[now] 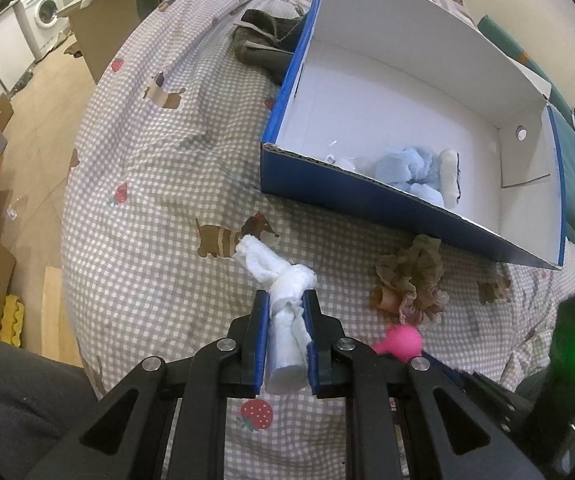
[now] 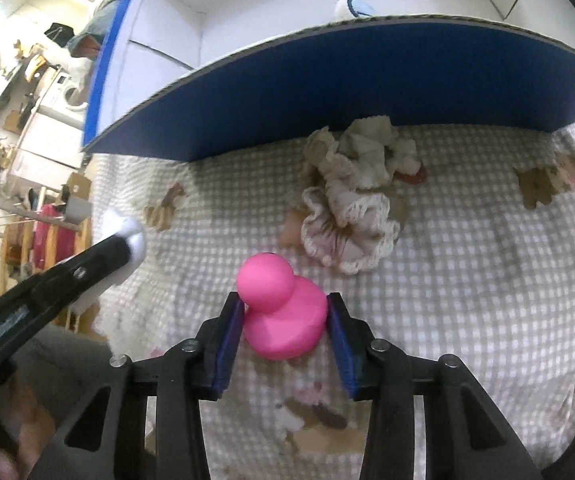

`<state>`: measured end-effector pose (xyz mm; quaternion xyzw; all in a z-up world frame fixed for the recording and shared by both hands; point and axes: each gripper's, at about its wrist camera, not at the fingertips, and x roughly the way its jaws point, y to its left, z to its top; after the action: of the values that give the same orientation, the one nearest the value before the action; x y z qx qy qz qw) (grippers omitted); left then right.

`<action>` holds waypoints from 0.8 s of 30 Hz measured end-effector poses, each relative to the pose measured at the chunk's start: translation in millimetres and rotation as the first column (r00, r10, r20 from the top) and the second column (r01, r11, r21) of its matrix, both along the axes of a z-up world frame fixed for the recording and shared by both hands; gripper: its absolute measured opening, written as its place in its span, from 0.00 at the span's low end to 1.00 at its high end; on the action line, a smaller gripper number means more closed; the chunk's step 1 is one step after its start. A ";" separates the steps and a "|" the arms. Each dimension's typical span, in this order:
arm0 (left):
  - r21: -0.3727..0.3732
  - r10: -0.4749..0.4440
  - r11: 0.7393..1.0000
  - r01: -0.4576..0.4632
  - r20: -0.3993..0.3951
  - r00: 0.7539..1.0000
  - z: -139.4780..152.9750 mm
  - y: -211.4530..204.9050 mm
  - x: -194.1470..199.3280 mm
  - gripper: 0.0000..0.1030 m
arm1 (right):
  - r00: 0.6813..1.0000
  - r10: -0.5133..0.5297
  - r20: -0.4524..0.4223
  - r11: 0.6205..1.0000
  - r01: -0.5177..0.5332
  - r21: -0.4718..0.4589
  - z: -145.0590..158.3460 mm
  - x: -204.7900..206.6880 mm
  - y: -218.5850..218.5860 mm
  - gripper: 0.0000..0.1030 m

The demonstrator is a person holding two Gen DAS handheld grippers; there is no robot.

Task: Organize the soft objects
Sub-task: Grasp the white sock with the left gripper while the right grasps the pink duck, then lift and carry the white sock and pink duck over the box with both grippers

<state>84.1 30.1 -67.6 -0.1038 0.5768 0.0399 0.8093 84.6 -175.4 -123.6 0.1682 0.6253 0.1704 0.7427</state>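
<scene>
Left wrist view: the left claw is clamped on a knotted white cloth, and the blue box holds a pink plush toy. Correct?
Not quite. The left claw does grip the knotted white cloth, but the plush toy in the blue box is light blue, not pink, as the left wrist view shows.

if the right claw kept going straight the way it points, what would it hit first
The pink toy duck already sits between the right claw's fingers, so it meets that first; just under it is the checked bedspread.
</scene>
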 end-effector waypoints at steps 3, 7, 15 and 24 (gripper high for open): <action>0.001 0.000 1.000 0.000 -0.002 1.000 -0.9 -0.2 0.0 0.14 | 1.000 0.003 -0.010 1.000 -0.003 0.023 3.3 -11.5 -10.5 0.43; 0.005 -0.003 1.000 0.003 -0.005 1.000 -2.3 -1.7 0.1 0.14 | 0.999 -0.022 -0.028 0.997 0.023 0.067 6.7 -23.6 -32.5 0.43; 0.023 -0.008 1.000 0.008 0.001 1.000 -4.6 -4.4 -2.0 0.14 | 0.993 -0.108 0.049 0.977 0.097 0.188 30.4 -26.9 -66.6 0.43; 0.011 -0.016 1.000 0.015 0.077 0.997 11.0 -5.8 -7.6 0.14 | 0.949 -0.109 0.294 0.988 0.071 0.134 83.6 -18.8 -90.4 0.43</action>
<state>76.4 24.3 -56.6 -0.0966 0.5456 0.0323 0.8319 65.8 -265.8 -40.0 0.2137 0.4851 0.1977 0.8246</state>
